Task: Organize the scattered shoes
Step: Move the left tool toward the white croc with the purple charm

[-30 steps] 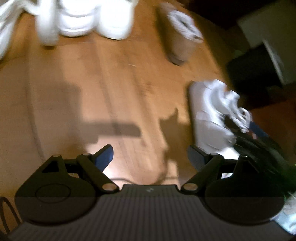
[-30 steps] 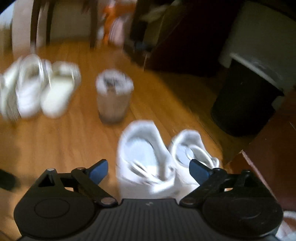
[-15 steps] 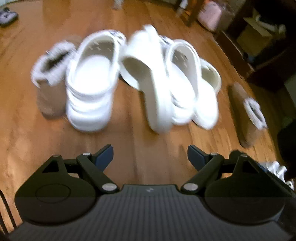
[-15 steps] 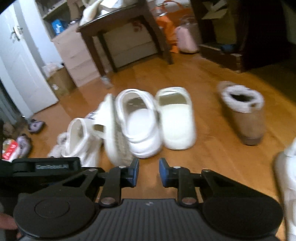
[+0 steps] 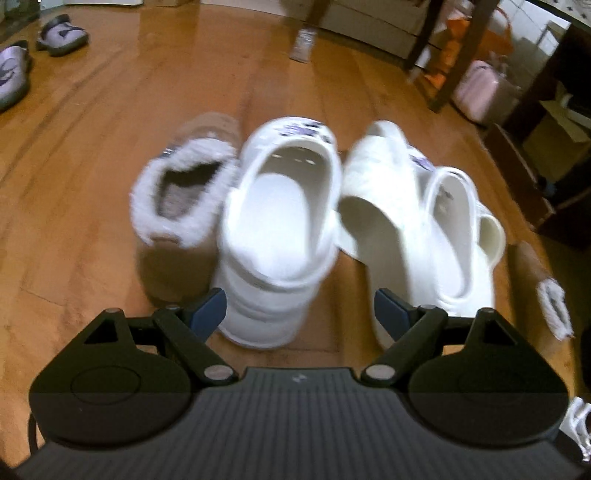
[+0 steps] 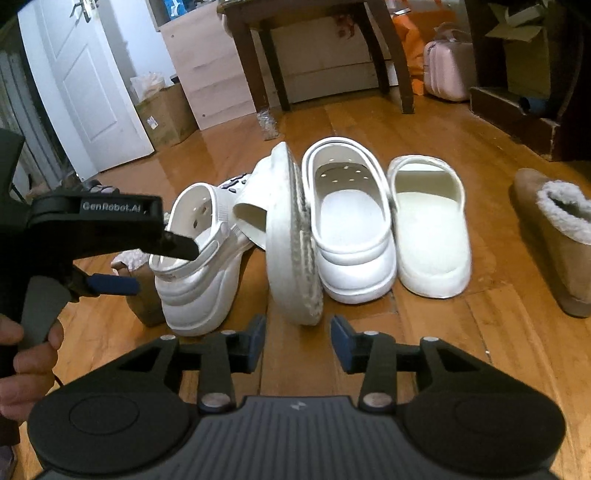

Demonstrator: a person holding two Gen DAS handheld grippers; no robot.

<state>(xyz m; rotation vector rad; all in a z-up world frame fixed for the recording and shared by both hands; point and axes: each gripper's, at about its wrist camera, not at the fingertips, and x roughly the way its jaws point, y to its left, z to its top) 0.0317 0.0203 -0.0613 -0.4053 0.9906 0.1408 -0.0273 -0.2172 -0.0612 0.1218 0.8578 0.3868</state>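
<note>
Several white shoes stand grouped on the wood floor. My left gripper (image 5: 299, 314) is open, its fingers on either side of the heel of a white clog (image 5: 280, 221) without pressing it; it also shows from the side, left gripper (image 6: 147, 266) at that clog (image 6: 199, 258). My right gripper (image 6: 299, 343) has its jaws opening, nothing between them. Just ahead of it a white slide (image 6: 295, 251) lies tipped on its edge. Beside it stand a second clog (image 6: 351, 229) and a flat slide (image 6: 428, 229). A fur-lined tan boot (image 5: 181, 206) sits left of the group and its mate (image 6: 554, 236) right.
A person's hand (image 6: 22, 354) grips the left tool. Dark table legs (image 6: 258, 74), a pink case (image 6: 447, 70), a cardboard box (image 6: 166, 114) and a white door (image 6: 85, 92) stand behind. Purple slippers (image 5: 62, 33) lie far left. A white sneaker (image 5: 580, 424) peeks at the lower right.
Both views swung away from the white sneakers onto the clog and slide group and came closer. The right gripper's jaws narrowed, then widened again. The left stayed open.
</note>
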